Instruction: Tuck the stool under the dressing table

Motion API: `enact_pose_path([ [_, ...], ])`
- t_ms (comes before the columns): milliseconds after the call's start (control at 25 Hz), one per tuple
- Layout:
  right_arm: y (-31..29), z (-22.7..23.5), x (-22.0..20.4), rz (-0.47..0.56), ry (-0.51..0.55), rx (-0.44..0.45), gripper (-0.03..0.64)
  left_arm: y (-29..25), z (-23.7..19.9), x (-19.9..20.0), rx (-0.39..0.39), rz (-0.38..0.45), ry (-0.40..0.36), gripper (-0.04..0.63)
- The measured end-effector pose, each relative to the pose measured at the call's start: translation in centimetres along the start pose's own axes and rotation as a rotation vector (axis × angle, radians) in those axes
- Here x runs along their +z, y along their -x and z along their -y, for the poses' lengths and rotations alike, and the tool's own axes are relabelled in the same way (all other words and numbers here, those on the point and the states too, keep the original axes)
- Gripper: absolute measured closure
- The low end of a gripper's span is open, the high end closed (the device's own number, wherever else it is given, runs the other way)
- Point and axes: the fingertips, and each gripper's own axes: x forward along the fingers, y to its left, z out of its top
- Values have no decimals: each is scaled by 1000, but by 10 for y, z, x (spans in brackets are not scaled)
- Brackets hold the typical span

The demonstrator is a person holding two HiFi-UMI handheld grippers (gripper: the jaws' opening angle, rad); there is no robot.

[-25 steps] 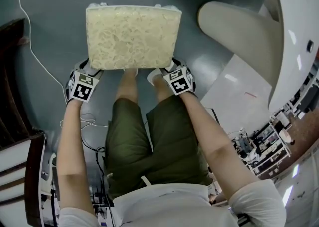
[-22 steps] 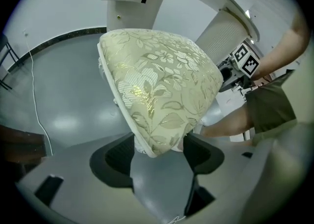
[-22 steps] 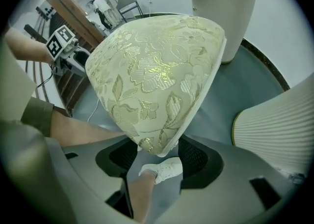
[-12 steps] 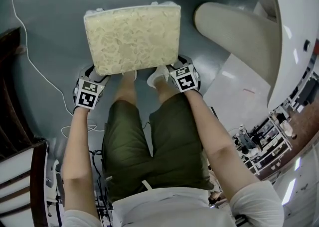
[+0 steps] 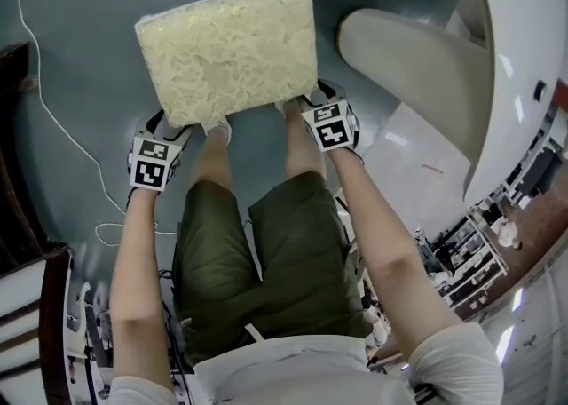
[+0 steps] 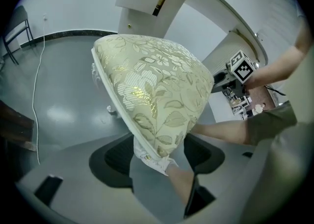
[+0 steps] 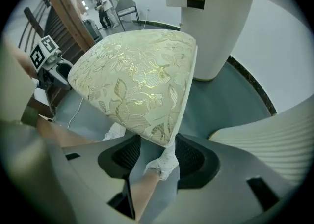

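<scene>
Cream stool (image 5: 226, 52) sits askew on the grey floor (image 5: 89, 39), just beside the white dressing table (image 5: 519, 48), the person's legs (image 5: 213, 159) right behind it.

A thin white cable (image 6: 34, 105) snakes along the left side of the shiny grey-blue floor (image 5: 89, 3). The wide white round leg of the dressing table (image 7: 213, 46) stands on it near the far wall. Two white shoes (image 5: 219, 131) stand on it too.

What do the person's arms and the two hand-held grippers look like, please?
The left hand-held gripper and the right hand-held gripper are grey plastic, each with two broad jaws lined with black ribbed pads and a white cube with black square markers. The arms are bare below short white shirt sleeves.
</scene>
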Motion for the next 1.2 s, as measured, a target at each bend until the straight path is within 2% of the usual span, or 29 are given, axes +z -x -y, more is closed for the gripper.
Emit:
enact_pose_path([
  [160, 3, 12, 17, 24, 60, 5, 385, 1, 3, 5, 34, 34, 60, 276],
  [360, 0, 24, 27, 13, 96, 18, 388, -5, 8, 5, 76, 18, 97, 276],
  [480, -4, 40, 35, 14, 118, 22, 390, -13, 14, 10, 104, 28, 145, 276],
  [640, -7, 58, 50, 49, 124, 8, 399, -22, 25, 14, 114, 73, 222, 276],
  [800, -13, 49, 57, 71, 112, -7, 402, -24, 29, -3, 130, 109, 281, 276],
  [880, -13, 45, 57, 77, 84, -11, 382, -23, 30, -9, 134, 119, 291, 276],
  [1000, -13, 46, 57, 64, 27, 0, 405, -24, 34, -10, 129, 125, 302, 276],
  [1200, -16, 28, 45, 41, 37, 36, 408, -27, 36, -10, 100, 147, 297, 273],
])
